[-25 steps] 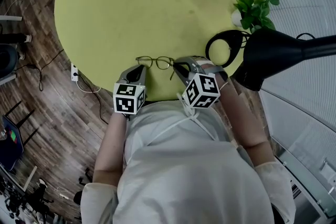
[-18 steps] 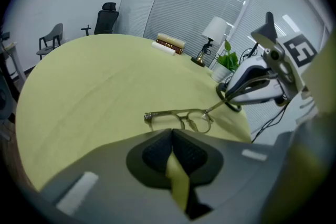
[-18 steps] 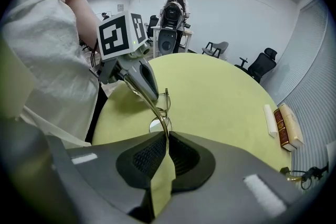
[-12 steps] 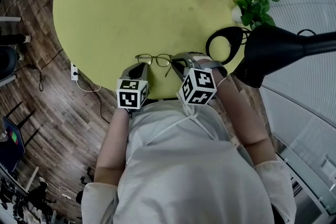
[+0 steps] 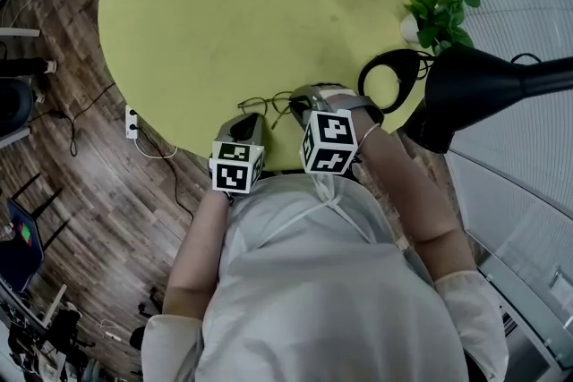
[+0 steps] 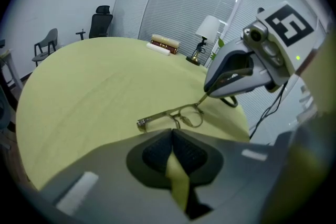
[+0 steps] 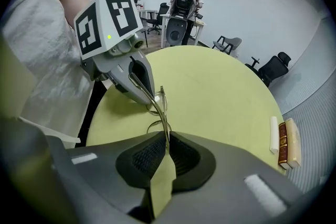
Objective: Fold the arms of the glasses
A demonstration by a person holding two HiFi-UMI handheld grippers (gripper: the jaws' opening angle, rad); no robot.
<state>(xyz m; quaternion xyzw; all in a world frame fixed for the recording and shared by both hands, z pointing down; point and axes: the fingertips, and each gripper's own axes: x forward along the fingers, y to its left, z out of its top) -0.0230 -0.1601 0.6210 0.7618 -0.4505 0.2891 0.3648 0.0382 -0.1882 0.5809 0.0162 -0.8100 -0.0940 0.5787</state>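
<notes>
Readable text: none.
Black-and-white marker cube (image 5: 236,167) on left gripper (image 5: 249,123): square code pattern, no letters.
Black-and-white marker cube (image 5: 329,141) on right gripper (image 5: 295,106): likewise.
Brown book spine (image 7: 284,143), far edge of round yellow-green table (image 5: 224,13): illegible.

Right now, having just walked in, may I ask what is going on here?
A person at a round green table is working on a pair of wire glasses near its edge, to fold their arms. The right claw has one thin arm between its pads and has just been opening slightly. The left claw is shut, by the frame's other end.
</notes>
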